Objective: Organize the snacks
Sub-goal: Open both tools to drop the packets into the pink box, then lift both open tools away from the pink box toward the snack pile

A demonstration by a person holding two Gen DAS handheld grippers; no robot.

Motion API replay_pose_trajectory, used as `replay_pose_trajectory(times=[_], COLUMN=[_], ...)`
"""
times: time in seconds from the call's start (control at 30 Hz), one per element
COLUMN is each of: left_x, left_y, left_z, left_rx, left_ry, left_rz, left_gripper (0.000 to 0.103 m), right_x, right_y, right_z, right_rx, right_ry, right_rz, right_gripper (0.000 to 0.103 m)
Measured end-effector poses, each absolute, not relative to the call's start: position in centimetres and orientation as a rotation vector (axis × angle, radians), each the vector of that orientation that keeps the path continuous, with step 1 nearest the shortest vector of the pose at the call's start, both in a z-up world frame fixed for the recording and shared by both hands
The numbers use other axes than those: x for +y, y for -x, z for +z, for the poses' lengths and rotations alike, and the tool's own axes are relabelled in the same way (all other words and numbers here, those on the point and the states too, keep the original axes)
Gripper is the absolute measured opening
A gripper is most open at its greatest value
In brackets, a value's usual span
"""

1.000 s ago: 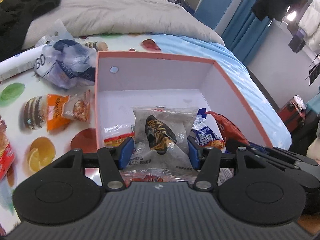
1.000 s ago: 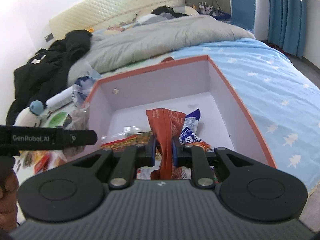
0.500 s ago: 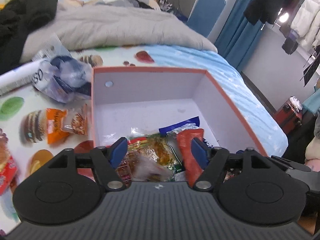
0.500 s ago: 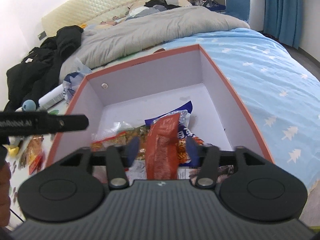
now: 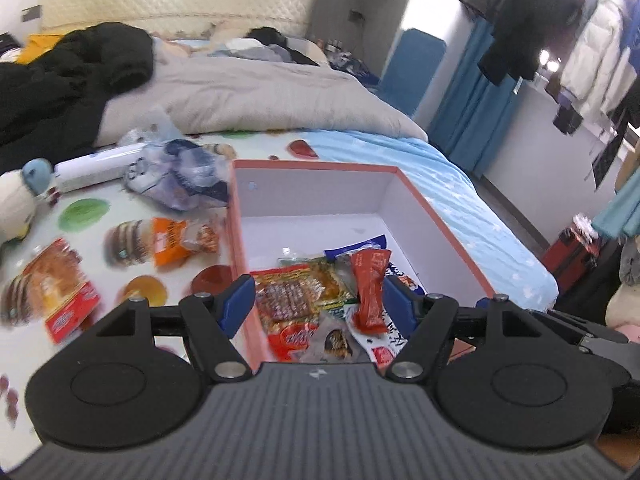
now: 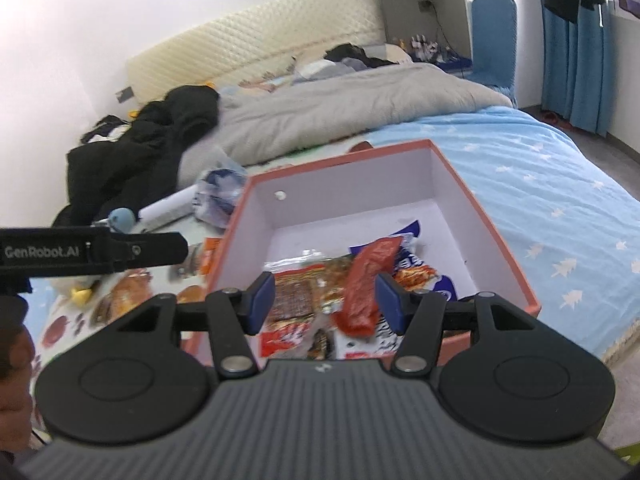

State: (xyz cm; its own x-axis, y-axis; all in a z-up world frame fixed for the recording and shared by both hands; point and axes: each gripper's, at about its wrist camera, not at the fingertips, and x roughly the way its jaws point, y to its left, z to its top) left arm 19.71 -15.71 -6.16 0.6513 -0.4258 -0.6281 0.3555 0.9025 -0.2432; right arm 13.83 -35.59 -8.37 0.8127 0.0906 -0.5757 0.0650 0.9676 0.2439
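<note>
The right tool (image 6: 325, 297) now stands with its blue pads apart and nothing pressed between them, where a second ago it was clamped on the red snack packet (image 6: 366, 284). That packet has dropped free and lies slanted on top of the pile at the near end of the pink box (image 6: 496, 248), resting across the blue-and-white bag (image 6: 424, 276) and beside the yellow-green packet (image 6: 320, 276). The left tool (image 5: 318, 302) is likewise spread wide and empty; the grey packet with the dark print (image 5: 332, 340) that it framed a second ago now sits low in the box's near corner. Both views take in more of the bed and the box than before, which suggests the two tools have pulled back and up from the box after letting go.

So two more snacks count as stowed. Still outside, on the fruit-printed sheet (image 5: 84, 212) to the left of the box, lie an orange packet (image 5: 176, 240) just beside its wall and a red-edged bread packet (image 5: 60, 292) farther off. These look like the next picks, and the left tool seems better placed for them.
</note>
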Motion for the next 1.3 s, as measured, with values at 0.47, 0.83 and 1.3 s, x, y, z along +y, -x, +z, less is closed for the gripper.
replay_pose_trajectory(times=[0.47, 0.83, 1.3], left_x=[-8.5, -3.8, -0.5], left_y=[-11.9, -9.6, -9.1], left_z=[-4.8, -5.7, -9.2], left_rx=[0.699, 0.709, 0.756], left_ry=[0.135, 0.163, 0.168], left_rz=[-0.336, -0.227, -0.152], left_gripper=[0.075, 0.075, 0.075], right_x=[-30.8, -26.8, -23.1], right_y=[-8.8, -7.1, -7.1], right_z=[-6.4, -6.9, -9.2], right_rx=[0.56, 0.569, 0.622], right_ry=[-0.221, -0.178, -0.159], right_rz=[0.101, 0.172, 0.227], right_gripper=[0.058, 0.058, 0.058])
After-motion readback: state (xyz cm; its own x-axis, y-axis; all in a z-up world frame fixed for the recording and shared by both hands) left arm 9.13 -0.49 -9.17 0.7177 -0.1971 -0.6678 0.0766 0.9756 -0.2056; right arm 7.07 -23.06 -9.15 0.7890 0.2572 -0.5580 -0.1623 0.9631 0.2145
